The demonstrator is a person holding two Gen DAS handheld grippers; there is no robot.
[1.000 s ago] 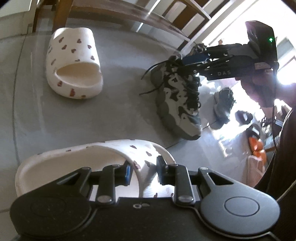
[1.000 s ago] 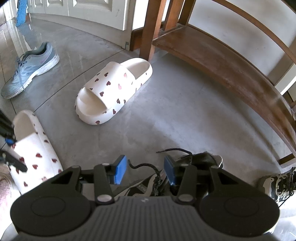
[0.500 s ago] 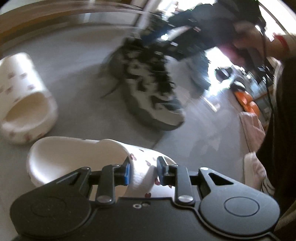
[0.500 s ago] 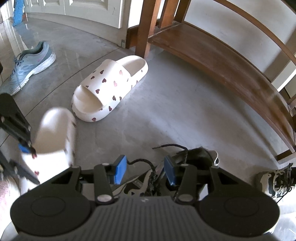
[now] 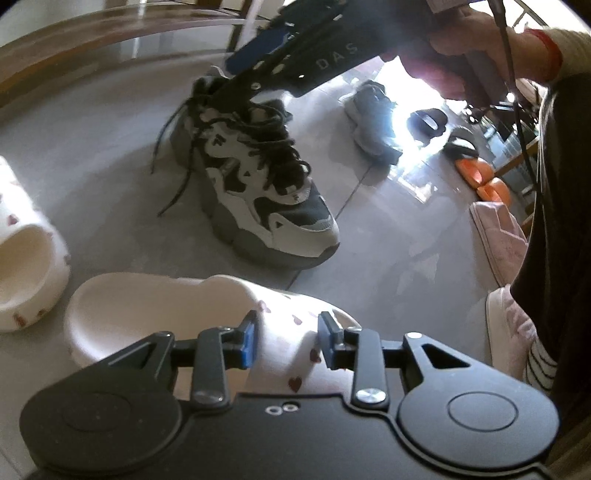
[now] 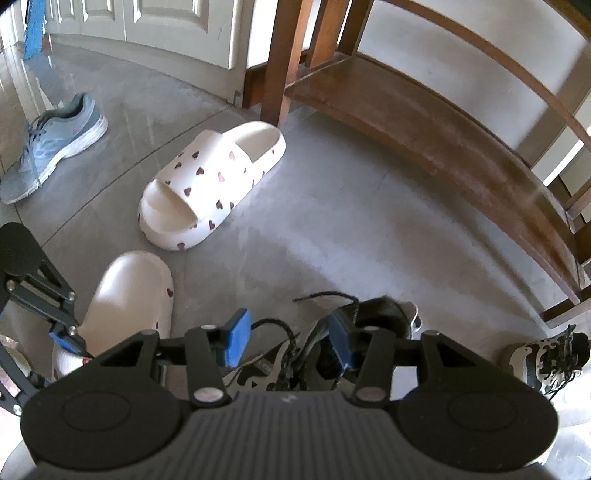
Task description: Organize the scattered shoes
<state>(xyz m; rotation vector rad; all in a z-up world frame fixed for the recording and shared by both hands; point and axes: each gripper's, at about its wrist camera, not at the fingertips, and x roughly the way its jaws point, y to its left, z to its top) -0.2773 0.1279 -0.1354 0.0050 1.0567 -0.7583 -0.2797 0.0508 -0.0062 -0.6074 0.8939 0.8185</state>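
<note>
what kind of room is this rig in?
Probably a home entryway. Shoes lie scattered on the grey tiled floor: a heart-print slide, a grey running shoe, a black-and-white sneaker. A low wooden shoe rack stands along the wall beside white panelled doors.

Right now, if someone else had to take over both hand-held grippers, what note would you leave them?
Left hand-held gripper: shut on the strap of a heart-print slide.
Right hand-held gripper: jaws straddle the collar of the black-and-white sneaker; not clearly clamped.
Second heart-print slide lies on the floor near the wooden bench. Matching sneaker sits far right; a grey running shoe far left.
Done: nothing paired or lined up yet.
Left: set the slides together, pair the sneakers, then gather the remaining shoes.
</note>
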